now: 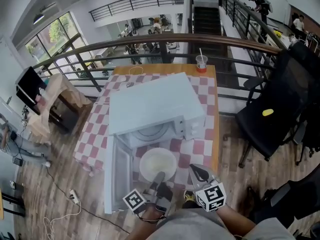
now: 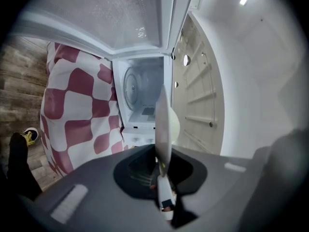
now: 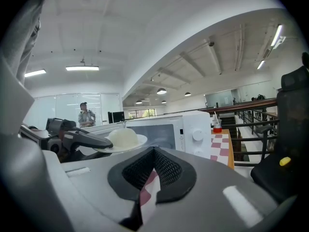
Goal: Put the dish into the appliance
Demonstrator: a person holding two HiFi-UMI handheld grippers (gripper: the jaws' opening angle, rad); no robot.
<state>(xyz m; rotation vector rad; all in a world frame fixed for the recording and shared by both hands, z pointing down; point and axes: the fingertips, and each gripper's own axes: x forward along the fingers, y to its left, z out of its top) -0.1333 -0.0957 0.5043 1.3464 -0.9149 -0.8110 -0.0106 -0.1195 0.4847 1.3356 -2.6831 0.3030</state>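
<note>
**Plate at the mouth of the microwave, not yet inside**

Head view: my left gripper (image 1: 158, 180) has its fingers shut on the near rim of the plate (image 1: 158, 165). The plate is level and carries a pale mound of food. It hangs just in front of the microwave (image 1: 155, 106), which stands on the checked bench (image 1: 207, 89). The door (image 1: 117, 176) is swung wide to the left, and the turntable (image 1: 152, 132) is bare. My right gripper (image 1: 197, 173) waits just beside the plate, apart from it.

I judge this to be the carrying-in step. Next the plate should go straight forward, kept flat, over the sill and down onto the turntable. Only then should the left fingers let go.

Left gripper view: this camera lies on its side, so the plate (image 2: 161, 115) shows edge-on, its rim pinched between the fingers (image 2: 164, 195). Only this view looks into the cavity. The turntable (image 2: 133, 83) is dead ahead, with nothing in the way.

Right gripper view: my right gripper (image 3: 153, 151) has its fingers together, with nothing between them. This view alone gives the plate's side profile (image 3: 123, 140). The plate is flat, the mound sits centred on it, and the left gripper (image 3: 104, 143) reaches over its rim. It also shows the microwave's control knobs (image 3: 197, 135), a cup (image 3: 217, 124) at the bench's far end, and a person (image 3: 86, 114) well beyond.
</note>
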